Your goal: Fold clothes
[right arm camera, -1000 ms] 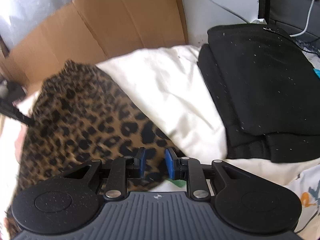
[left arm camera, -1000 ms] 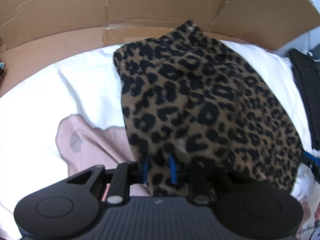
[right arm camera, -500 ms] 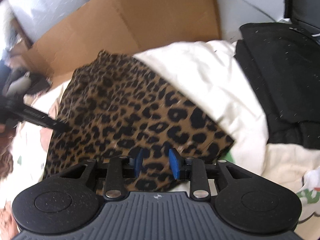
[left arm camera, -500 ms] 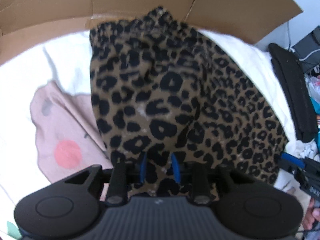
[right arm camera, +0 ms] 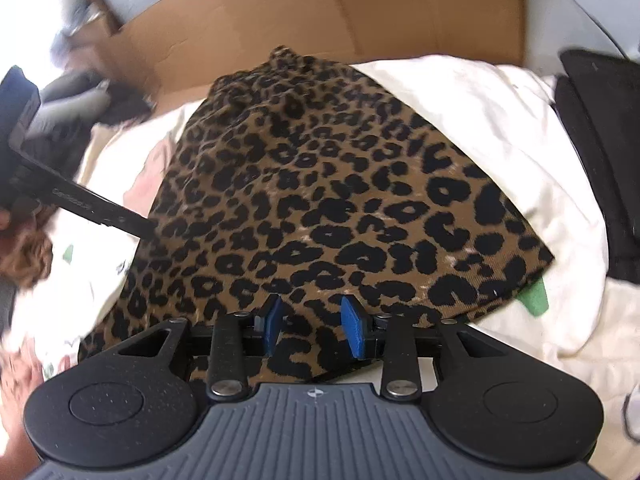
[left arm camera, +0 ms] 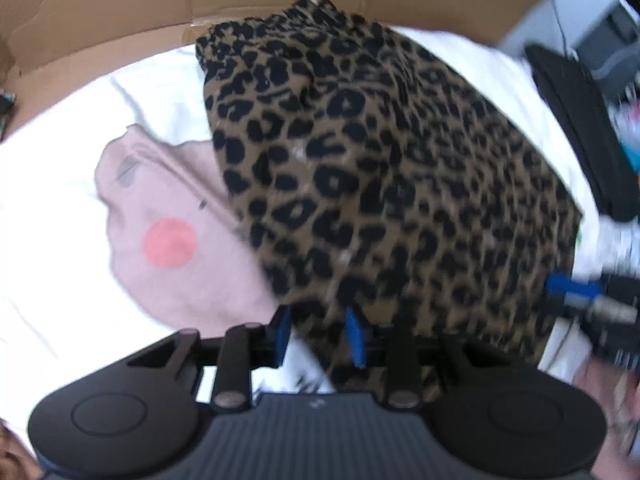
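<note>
Leopard-print brown and black knit garment [right arm camera: 320, 208] lies spread flat on a white printed bed sheet [right arm camera: 480, 112], with a brown cardboard sheet [right arm camera: 320, 12] standing along the far side. In the right wrist view its long axis runs from a narrow gathered end at the far middle down toward the near edge, where it widens; a squared corner sits at the right, over a green printed patch on the sheet.

Right gripper [right arm camera: 312, 328] hangs over the near hem of the garment, its blue pads spread apart with the cloth lying between them but not pinched; the jaws have just been opening. Left gripper [left arm camera: 320, 334] stands at the near left corner of the same hem, and it too has just been opening: its blue pads are parted, the left one just clear of the cloth's edge and the right one over the print, neither pressing. In that view the garment runs away from the claw toward the far cardboard, with a pale pink printed shape with a coral dot [left arm camera: 172, 236] on the sheet to its left.

Both hands sit at the near end, so the fabric's whole length lies ahead of them. A folded black cloth [right arm camera: 600, 160] rests well to the right. My reading: a fold has just been laid down, and any next fold would likely start from this near hem or the sides.
</note>
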The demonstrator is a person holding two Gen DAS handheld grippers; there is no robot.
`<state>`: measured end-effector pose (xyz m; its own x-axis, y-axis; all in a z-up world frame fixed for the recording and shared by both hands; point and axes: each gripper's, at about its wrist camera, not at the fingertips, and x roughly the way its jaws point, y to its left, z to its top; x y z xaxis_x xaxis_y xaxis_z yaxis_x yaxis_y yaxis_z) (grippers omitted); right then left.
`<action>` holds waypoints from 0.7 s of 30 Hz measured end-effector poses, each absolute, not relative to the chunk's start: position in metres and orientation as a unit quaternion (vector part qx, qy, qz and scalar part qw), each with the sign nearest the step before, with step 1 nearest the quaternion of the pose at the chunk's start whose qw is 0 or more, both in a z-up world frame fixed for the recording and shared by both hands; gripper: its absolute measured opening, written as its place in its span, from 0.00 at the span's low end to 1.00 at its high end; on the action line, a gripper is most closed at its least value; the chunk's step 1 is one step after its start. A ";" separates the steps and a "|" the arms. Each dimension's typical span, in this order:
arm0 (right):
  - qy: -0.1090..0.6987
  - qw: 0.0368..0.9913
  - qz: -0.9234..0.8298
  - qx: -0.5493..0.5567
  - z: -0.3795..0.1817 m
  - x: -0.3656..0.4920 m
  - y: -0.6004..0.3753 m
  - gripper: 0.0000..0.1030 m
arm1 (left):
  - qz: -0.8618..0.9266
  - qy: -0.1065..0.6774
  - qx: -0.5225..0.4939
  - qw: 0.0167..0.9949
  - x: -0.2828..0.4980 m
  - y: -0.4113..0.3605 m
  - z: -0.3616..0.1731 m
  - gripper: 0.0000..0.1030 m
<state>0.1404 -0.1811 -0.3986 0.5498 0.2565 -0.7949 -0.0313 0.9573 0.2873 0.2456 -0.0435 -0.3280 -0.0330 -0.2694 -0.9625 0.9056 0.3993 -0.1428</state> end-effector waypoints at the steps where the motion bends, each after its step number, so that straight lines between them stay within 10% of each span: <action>1: 0.471 0.871 0.088 0.112 -0.397 0.141 -0.179 0.38 | -0.463 0.551 0.292 0.630 0.248 -0.038 -0.326 0.32; 21: 0.482 0.864 0.127 0.073 -0.391 0.157 -0.137 0.38 | -0.470 0.615 0.209 0.597 0.252 0.065 -0.342 0.32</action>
